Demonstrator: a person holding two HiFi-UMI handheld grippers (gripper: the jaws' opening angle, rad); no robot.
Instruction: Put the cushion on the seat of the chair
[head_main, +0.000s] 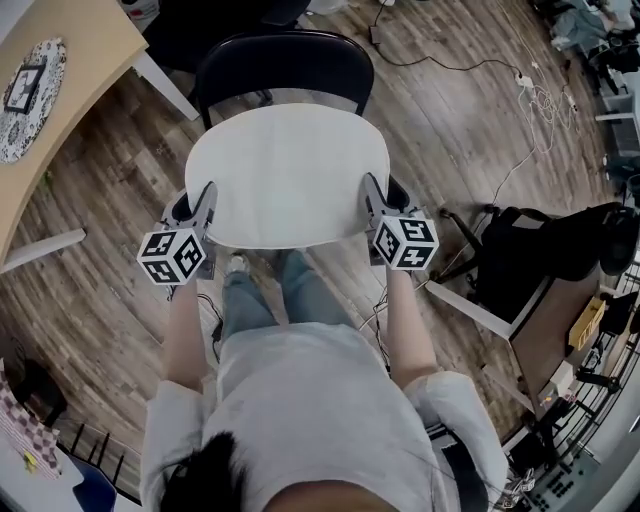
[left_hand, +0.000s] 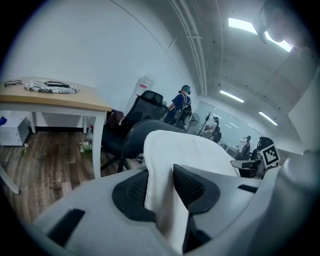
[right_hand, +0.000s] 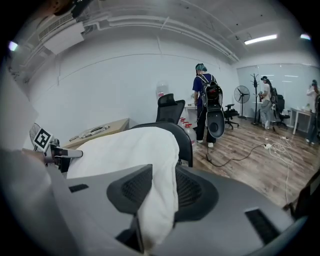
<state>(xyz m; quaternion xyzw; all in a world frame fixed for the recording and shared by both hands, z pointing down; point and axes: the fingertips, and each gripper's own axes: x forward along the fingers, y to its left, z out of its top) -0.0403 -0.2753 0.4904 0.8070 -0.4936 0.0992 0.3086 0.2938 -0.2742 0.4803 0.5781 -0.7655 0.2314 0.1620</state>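
**I hold the cushion by both sides over the chair**

At about 10 o'clock in the head view there is a light wood tabletop. A round mat with a pattern lies on it.

My left gripper is at about 9 o'clock from the cushion. Its fingers are clenched on the left edge of the cushion. The white cloth is pinched tight between the two dark pads.

The cushion is white and rounded. It lies flat in the middle, stretched between my two grippers. It is over the seat of the black chair. The chair's curved back sticks out past the cushion at 12 o'clock. The cushion hides the seat, so I can't tell if it touches the seat. My legs are just below it at 6 o'clock.

My right gripper is at about 3 o'clock from the cushion. Its fingers are clenched on the right edge, with the cloth squeezed between the pads.

Farther right, at about 4 o'clock, a black bag sits on the wood floor. Thin cables lie on the floor at 2 o'clock.
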